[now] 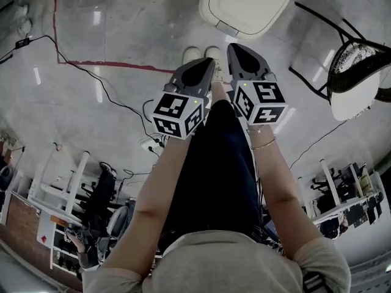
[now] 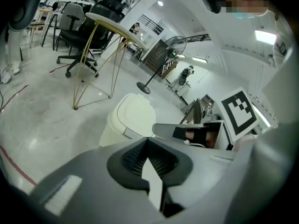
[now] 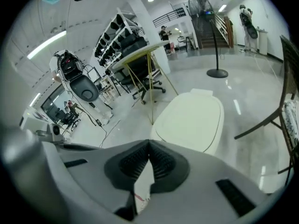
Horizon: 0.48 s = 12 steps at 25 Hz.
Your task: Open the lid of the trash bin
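Seen from the head view, the left gripper point(image 1: 206, 65) and right gripper point(image 1: 236, 49) hang side by side over the floor point(image 1: 110, 35), near the shut bin point(image 1: 247, 3) (cream, rounded). In the left gripper view the jaws meet at the tips, empty, with the bin point(image 2: 131, 118) ahead. The right gripper view shows the same, jaws empty and the bin point(image 3: 189, 120) straight ahead.

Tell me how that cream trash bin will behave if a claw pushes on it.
The trash bin looks like thin plastic, so it is probably light. On the glossy floor it may slide when pushed. It looks upright and fairly narrow in the left gripper view, so a high sideways shove might tip it.
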Each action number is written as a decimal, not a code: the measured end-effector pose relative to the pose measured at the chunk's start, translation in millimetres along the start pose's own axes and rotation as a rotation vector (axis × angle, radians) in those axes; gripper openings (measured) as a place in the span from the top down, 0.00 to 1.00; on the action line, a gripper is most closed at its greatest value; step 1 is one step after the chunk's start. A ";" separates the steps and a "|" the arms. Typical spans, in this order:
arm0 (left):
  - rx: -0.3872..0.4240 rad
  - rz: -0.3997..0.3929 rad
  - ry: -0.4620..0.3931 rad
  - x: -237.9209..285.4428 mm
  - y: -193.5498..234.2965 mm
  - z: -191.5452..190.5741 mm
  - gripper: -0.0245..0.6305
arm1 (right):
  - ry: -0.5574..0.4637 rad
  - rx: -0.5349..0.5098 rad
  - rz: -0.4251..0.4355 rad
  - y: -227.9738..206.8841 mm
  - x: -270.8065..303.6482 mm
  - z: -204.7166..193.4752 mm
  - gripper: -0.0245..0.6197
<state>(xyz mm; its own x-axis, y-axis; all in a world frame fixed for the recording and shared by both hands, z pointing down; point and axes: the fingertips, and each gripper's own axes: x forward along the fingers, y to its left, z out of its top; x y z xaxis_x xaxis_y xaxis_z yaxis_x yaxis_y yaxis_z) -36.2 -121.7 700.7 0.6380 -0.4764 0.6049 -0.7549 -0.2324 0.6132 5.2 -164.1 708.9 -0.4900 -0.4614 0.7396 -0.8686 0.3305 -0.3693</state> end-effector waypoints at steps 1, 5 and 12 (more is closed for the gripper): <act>-0.005 -0.002 0.003 2.6 2.9 -2.1 0.96 | 0.007 0.008 -0.005 -3.8 5.9 -3.9 0.95; -0.018 0.001 0.003 10.2 14.7 -5.5 0.96 | 0.028 0.012 -0.031 -18.8 26.5 -15.8 0.95; -0.034 0.007 -0.009 19.4 26.3 -11.8 0.96 | 0.048 -0.003 -0.073 -42.6 52.8 -30.1 0.95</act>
<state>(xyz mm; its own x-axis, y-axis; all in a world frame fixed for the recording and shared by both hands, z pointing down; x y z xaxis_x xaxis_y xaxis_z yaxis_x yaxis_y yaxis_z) -41.9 -127.1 734.6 0.6317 -0.4851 0.6047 -0.7535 -0.2005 0.6262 18.5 -177.7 780.6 -0.4211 -0.4447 0.7905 -0.9016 0.3003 -0.3114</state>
